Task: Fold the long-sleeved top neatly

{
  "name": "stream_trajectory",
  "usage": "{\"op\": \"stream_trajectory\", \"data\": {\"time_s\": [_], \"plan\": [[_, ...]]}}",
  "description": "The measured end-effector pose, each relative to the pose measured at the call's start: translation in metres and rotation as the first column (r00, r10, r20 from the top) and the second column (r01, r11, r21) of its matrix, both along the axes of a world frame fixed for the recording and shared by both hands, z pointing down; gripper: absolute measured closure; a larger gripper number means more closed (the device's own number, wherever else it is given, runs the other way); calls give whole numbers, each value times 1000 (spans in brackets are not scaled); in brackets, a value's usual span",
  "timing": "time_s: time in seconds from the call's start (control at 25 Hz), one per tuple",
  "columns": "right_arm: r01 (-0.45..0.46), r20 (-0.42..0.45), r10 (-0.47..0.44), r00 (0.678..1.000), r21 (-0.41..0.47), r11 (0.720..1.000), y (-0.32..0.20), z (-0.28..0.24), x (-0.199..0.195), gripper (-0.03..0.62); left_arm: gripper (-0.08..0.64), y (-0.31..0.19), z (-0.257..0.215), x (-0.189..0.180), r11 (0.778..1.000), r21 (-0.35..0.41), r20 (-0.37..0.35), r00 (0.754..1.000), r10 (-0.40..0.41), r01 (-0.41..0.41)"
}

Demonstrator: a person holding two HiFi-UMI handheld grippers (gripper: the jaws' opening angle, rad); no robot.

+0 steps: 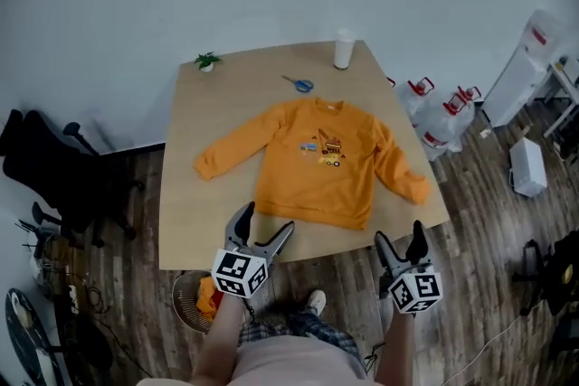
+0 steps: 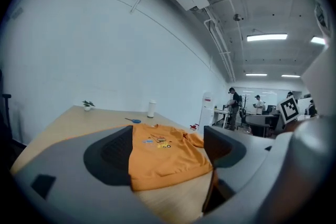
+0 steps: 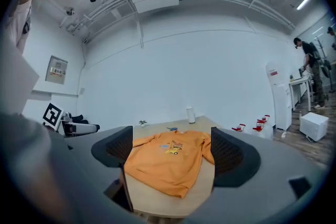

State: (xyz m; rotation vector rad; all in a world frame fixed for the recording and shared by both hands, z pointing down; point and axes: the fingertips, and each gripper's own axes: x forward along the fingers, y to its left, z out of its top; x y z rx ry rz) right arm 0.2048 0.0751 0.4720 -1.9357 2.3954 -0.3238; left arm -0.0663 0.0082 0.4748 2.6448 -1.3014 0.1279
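Holding my left gripper and right gripper wide open and empty, I should pinch the orange sweatshirt squarely by its cuffs, folding sleeves inward.

On the table: plant at the far left corner, white cup upright at the far right corner, blue scissors flat near the far edge between them. On the floor: black chair off the left edge, jugs off the right edge, basket below the near left corner.
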Motion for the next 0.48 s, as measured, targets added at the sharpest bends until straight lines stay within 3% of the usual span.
{"op": "stream_trajectory", "data": {"time_s": [0.24,0.48], "plan": [[103,-5,-103,995,-12,995,-40,0,-3,141,153,-14,-3,-8,995,5,3,995,-104,104],[150,0,-150,989,-4,989,-68,-3,-11,141,152,-32,-6,-16,988,10,-2,988,-154,154]]}}
